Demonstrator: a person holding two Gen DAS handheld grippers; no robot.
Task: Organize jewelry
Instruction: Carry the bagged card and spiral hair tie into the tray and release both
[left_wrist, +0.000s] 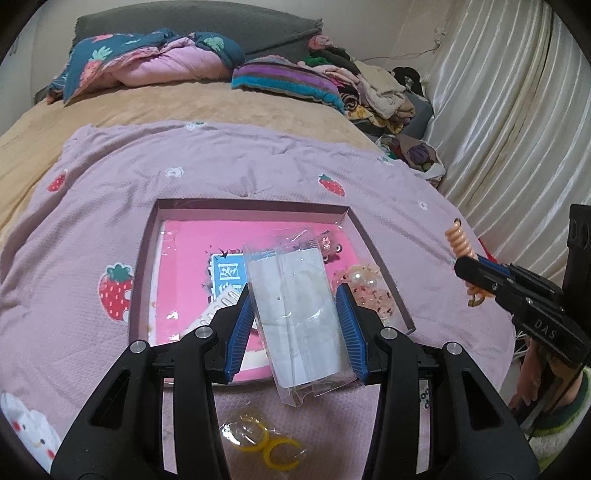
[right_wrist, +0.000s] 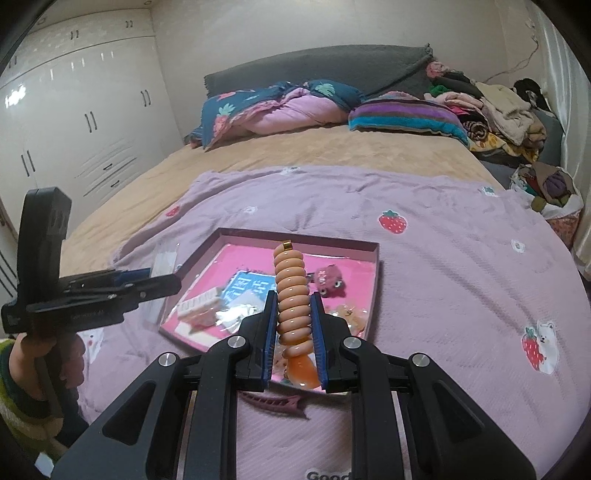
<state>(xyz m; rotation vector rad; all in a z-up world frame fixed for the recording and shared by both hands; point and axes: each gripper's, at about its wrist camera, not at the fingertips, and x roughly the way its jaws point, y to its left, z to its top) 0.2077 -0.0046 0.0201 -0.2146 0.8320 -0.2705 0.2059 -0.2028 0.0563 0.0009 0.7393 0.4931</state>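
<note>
Left claw (left_wrist: 295, 306) pinches a clear plastic packet (left_wrist: 299, 317) with a white card inside, blue pads pressed on both its long edges, held tilted above the near part of the shallow box (left_wrist: 142, 258). Right claw (right_wrist: 293, 325) is clamped on a peach spiral hair tie (right_wrist: 291, 295), coil standing upright between the pads, a small gold clasp at its top end. The box sits on the pink strawberry blanket (left_wrist: 221, 166) on the bed; it has a pink lining and holds a blue printed card (left_wrist: 227, 273), a pearl hair piece (left_wrist: 364, 280) at its right side and a dark red plush clip (right_wrist: 327, 280). Yellow rings in a clear bag (left_wrist: 258, 439) lie on the blanket just in front of the box. A dusty-pink hair claw clip (right_wrist: 273, 400) lies on the blanket under the right claw.
</note>
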